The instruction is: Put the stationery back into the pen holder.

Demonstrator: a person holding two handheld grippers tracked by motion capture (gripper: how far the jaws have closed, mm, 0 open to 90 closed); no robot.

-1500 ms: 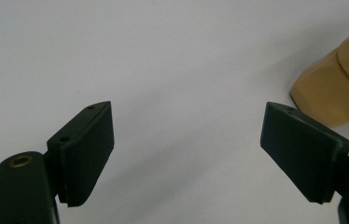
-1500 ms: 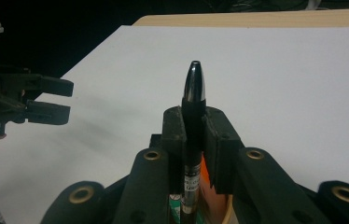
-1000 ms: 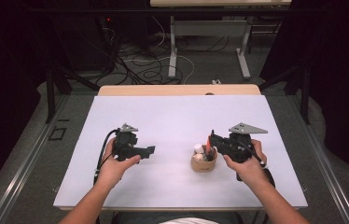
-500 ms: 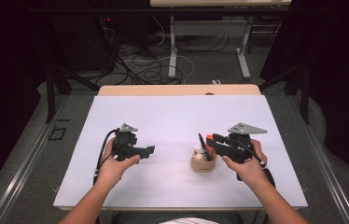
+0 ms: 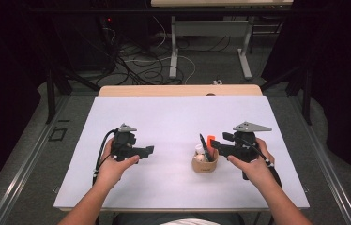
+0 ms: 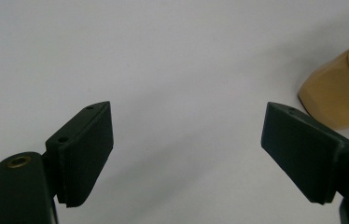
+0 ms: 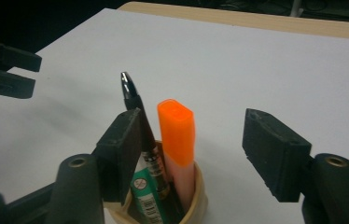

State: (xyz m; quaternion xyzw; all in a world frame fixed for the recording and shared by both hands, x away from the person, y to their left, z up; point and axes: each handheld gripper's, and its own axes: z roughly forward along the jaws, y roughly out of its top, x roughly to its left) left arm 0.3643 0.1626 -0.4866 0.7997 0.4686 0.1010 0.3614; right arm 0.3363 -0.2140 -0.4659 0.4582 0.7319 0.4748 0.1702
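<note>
A tan cup [image 5: 205, 163] stands on the white table [image 5: 173, 117], right of centre. It holds a black pen [image 5: 203, 143], an orange highlighter [image 5: 210, 140] and a white item. My right gripper [image 5: 216, 144] is level with the cup's top, just right of it. In the right gripper view its jaws [image 7: 193, 149] have just been opening; the highlighter [image 7: 177, 135] stands between them untouched, and the pen [image 7: 133, 95] leans by the left pad. My left gripper [image 5: 149, 150] rests left of the cup, open and empty [image 6: 186, 149], with the cup [image 6: 345, 93] at the right edge.
The table's far side ends in a wooden strip [image 5: 178, 90]. Beyond it are floor cables [image 5: 141, 61] and the metal legs of another table [image 5: 176, 51]. A bare white surface stretches behind and between both hands.
The right gripper's jaws have opened and it has drawn slightly right, away from the cup's top. The pen and orange highlighter now show standing in the cup. The left hand has stayed still.
</note>
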